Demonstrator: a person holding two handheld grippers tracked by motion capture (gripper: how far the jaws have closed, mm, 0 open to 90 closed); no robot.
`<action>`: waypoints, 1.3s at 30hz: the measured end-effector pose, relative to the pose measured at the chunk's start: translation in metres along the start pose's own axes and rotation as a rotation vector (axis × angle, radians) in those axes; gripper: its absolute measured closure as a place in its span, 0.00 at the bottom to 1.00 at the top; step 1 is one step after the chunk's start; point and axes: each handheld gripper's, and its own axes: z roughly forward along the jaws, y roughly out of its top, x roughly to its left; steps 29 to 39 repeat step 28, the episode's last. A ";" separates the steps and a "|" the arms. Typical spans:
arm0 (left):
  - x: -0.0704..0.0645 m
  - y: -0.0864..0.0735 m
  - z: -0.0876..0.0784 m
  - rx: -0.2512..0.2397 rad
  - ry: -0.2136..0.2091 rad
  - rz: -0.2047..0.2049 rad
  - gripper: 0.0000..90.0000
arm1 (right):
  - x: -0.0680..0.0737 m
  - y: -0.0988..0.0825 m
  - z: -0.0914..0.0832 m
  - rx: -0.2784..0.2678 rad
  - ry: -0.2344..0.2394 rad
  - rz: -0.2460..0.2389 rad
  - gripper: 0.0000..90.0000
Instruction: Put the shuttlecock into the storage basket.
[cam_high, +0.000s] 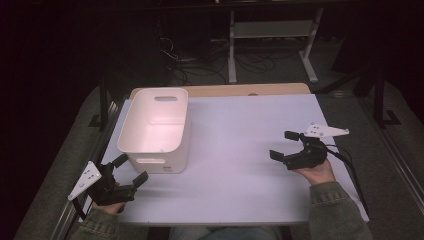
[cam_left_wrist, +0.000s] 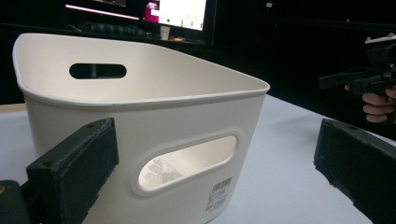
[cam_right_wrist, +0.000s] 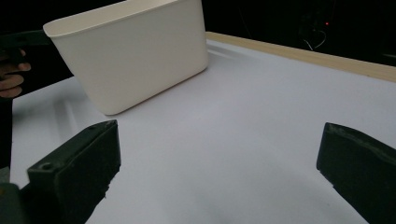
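While both grippers rest low over the white table top (cam_high: 240, 150), neither holds anything: the left gripper (cam_high: 131, 169) has its two black jaws spread wide apart, and the right gripper (cam_high: 285, 145) likewise stands with its jaws parted and bare surface between them. From the left gripper, held in the person's left hand (cam_high: 107, 206) at the near left corner of the table, a white plastic storage bin (cam_high: 156, 129) sits just ahead, near the jaw tips but not touching them. In the left gripper view the bin's near wall shows an oblong handle cut-out (cam_left_wrist: 189, 162) with a small barcode label (cam_left_wrist: 218, 191) just below and to one side of it, and a matching cut-out (cam_left_wrist: 97, 71) opens in the far wall. The bin stands upright, and what can be seen of its inside looks empty. From the right gripper, held in the right hand (cam_high: 315, 172) at the opposite side of the table, the bin lies well apart, across a broad stretch of bare white surface. Beyond the bin, a strip of wooden edge (cam_high: 240, 90) runs along the far side of the table top, and past it stand the legs of a metal frame (cam_high: 272, 40) on the dark floor
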 end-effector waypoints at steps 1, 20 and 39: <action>0.000 0.000 0.000 0.001 0.001 0.002 0.00 | -0.001 -0.003 -0.002 -0.001 -0.017 -0.005 0.00; 0.000 0.000 0.000 0.000 -0.001 0.001 0.00 | -0.007 -0.025 -0.025 0.021 -0.082 0.022 0.00; 0.000 0.000 0.000 -0.004 -0.002 -0.002 0.00 | -0.007 -0.029 -0.029 0.018 -0.089 0.032 0.00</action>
